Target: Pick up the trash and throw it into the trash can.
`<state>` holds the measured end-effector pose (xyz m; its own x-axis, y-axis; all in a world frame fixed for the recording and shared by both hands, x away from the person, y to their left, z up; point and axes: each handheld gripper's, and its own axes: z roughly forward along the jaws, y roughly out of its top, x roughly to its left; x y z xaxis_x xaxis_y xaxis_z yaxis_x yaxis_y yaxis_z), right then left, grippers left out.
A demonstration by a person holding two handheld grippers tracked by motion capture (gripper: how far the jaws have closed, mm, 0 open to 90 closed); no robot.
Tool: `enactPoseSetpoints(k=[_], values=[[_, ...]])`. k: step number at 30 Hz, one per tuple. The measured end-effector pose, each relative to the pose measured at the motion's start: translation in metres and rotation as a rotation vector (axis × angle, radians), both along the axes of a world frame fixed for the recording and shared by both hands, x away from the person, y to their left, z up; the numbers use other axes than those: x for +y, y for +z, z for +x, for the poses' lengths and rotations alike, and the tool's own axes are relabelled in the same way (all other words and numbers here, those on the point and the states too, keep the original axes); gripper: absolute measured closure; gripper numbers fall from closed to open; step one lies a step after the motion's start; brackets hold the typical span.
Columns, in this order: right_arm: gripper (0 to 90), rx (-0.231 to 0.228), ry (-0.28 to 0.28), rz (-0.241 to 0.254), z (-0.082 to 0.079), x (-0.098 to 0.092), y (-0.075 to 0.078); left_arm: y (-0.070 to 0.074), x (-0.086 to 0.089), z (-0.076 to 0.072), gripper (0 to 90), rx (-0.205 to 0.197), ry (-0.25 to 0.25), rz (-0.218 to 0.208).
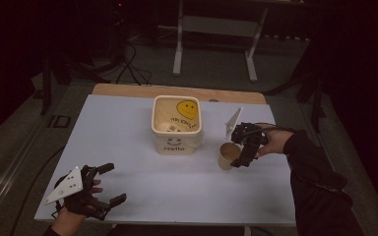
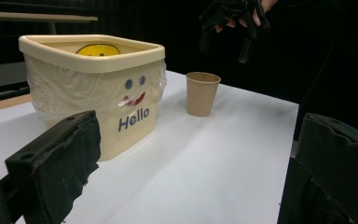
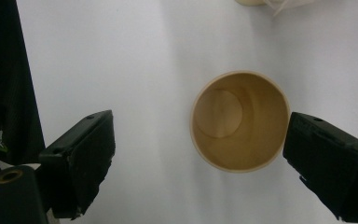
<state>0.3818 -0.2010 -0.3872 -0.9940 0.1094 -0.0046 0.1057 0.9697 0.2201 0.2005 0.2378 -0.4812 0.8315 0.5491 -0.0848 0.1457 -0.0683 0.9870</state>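
Right of center in the high view, your right gripper (image 1: 242, 147) hangs over the cup (image 1: 228, 156) with jaws spread wide, cup upright beside the bin (image 1: 176, 129). Lower left, your left gripper (image 1: 109, 184) sits wide open too.

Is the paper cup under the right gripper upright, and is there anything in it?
Upright and empty. The paper cup stands on its base on the table, mouth up; the right gripper view looks straight down to its bare bottom.

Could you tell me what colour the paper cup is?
The paper cup is plain tan-brown, clearest in the left gripper view.
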Motion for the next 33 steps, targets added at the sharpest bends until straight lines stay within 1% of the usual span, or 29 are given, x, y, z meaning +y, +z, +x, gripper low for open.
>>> enactPoseSetpoints(k=[4, 8, 10, 14, 19, 21, 24, 26, 29, 33], values=[[9.0, -0.004, 0.002, -0.007, 0.004, 0.002, -0.002, 0.000, 0.000, 0.000, 0.8, -0.001, -0.003, 0.000], [9.0, 0.003, 0.003, 0.000, 0.009, 0.003, -0.005, 0.000, 0.000, 0.000, 0.8, 0.000, -0.004, 0.002], [9.0, -0.002, 0.002, -0.004, 0.012, 0.003, -0.008, 0.000, 0.000, 0.000, 0.8, -0.001, -0.005, 0.001], [9.0, 0.004, -0.002, -0.016, 0.016, 0.004, -0.014, 0.000, 0.000, 0.000, 0.8, -0.001, -0.007, 0.000], [9.0, -0.001, -0.008, -0.019, 0.021, 0.004, -0.022, 0.000, 0.000, 0.000, 0.8, 0.000, -0.010, 0.002], [9.0, 0.008, -0.009, -0.021, 0.022, 0.004, -0.025, 0.000, 0.000, 0.000, 0.8, 0.001, -0.010, 0.001], [9.0, 0.003, -0.014, -0.030, 0.026, 0.004, -0.030, 0.000, 0.000, 0.001, 0.8, 0.002, -0.012, 0.000], [9.0, -0.013, -0.028, -0.025, 0.029, 0.003, -0.032, -0.001, 0.000, 0.001, 0.8, 0.003, -0.012, 0.001], [9.0, -0.005, -0.038, -0.004, 0.032, 0.001, -0.034, -0.001, 0.000, 0.001, 0.8, 0.005, -0.014, -0.001], [9.0, 0.015, -0.032, -0.021, 0.032, 0.002, -0.040, -0.001, -0.001, 0.001, 0.8, 0.006, -0.015, 0.000]])
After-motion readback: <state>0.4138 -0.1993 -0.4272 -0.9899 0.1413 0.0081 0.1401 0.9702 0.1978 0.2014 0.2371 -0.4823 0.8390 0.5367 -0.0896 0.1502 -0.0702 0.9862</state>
